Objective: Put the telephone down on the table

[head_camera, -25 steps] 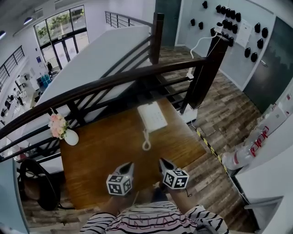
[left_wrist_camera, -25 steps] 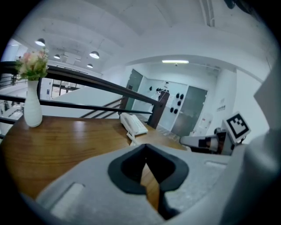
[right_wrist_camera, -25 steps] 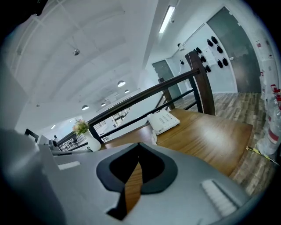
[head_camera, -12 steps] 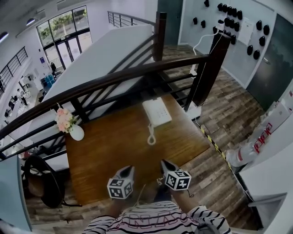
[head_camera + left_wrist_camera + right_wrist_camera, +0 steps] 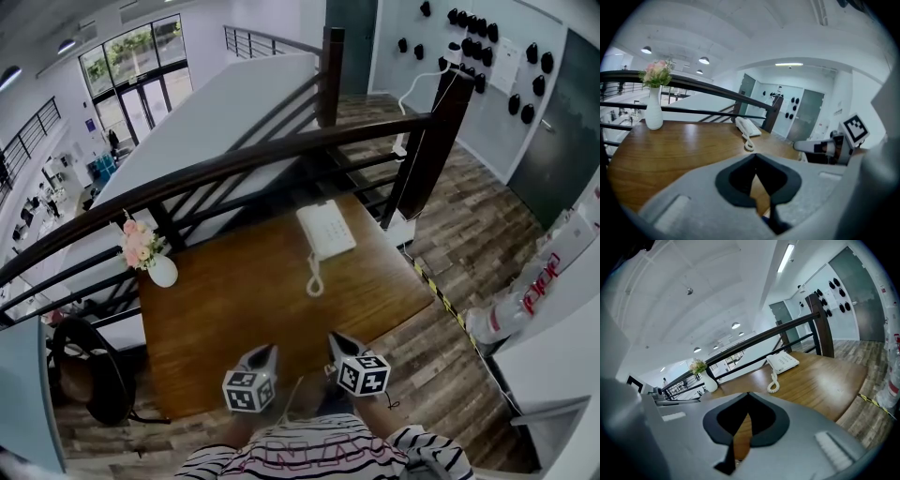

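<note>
Left gripper (image 5: 265,352) and right gripper (image 5: 335,339) had backed off from phone (image 5: 325,230) — jaws pressed together, empty; phone lay on table (image 5: 234,309), task likely done.

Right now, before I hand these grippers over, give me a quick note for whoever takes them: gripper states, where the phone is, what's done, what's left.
Left gripper: shut, empty, at the near edge of the table.
Right gripper: shut, empty, beside it.
Telephone: flat on the table's far side by the railing, coiled cord trailing toward you, apart from both grippers.
Vase: far left corner.
Done: phone looks set down.
Left: apparently nothing.
</note>
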Demonstrator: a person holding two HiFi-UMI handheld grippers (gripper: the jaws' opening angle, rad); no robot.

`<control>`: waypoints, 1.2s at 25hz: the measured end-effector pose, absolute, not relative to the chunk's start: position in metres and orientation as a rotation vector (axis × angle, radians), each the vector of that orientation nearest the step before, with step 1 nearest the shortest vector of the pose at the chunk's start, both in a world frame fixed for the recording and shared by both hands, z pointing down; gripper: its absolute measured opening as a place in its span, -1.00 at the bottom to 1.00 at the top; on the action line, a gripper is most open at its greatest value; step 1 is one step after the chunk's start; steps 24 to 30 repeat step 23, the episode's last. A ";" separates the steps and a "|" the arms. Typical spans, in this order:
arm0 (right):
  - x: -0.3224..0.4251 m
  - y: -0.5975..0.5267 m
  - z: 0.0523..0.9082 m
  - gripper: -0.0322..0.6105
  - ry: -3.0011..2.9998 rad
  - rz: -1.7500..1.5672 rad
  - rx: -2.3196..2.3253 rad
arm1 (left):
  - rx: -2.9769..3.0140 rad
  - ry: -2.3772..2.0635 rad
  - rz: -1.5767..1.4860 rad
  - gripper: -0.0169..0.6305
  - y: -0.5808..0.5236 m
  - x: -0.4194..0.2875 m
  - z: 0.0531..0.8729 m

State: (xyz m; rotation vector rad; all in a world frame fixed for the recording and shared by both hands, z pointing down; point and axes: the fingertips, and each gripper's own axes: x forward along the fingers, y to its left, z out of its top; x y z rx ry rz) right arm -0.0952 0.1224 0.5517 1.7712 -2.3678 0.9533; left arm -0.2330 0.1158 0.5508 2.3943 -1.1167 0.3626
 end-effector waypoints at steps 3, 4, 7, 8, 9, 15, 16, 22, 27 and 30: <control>-0.097 0.124 0.551 -0.90 -2.368 0.927 1.768 | 2.395 -1.119 0.350 -0.94 0.118 -0.233 0.551; -0.096 0.124 0.550 -0.90 -2.366 0.921 1.771 | 2.396 -1.121 0.346 -0.94 0.118 -0.233 0.550; -0.098 0.128 0.548 -0.90 -2.368 0.906 1.773 | 2.395 -1.126 0.338 -0.94 0.121 -0.234 0.548; -0.099 0.129 0.548 -0.90 -2.369 0.899 1.773 | 2.394 -1.127 0.337 -0.94 0.122 -0.235 0.548; -0.099 0.130 0.548 -0.90 -2.370 0.894 1.773 | 2.394 -1.128 0.335 -0.94 0.123 -0.235 0.548; -0.097 0.134 0.548 -0.90 -2.386 0.901 1.783 | 2.388 -1.130 0.345 -0.94 0.126 -0.234 0.551; -0.097 0.134 0.548 -0.90 -2.388 0.902 1.783 | 2.386 -1.131 0.347 -0.94 0.127 -0.233 0.552; -0.096 0.133 0.549 -0.90 -2.389 0.908 1.787 | 2.388 -1.122 0.344 -0.94 0.126 -0.230 0.552; -0.095 0.132 0.549 -0.90 -2.389 0.907 1.788 | 2.391 -1.120 0.344 -0.94 0.125 -0.229 0.552; -0.095 0.132 0.549 -0.90 -2.389 0.907 1.788 | 2.391 -1.120 0.344 -0.94 0.125 -0.229 0.552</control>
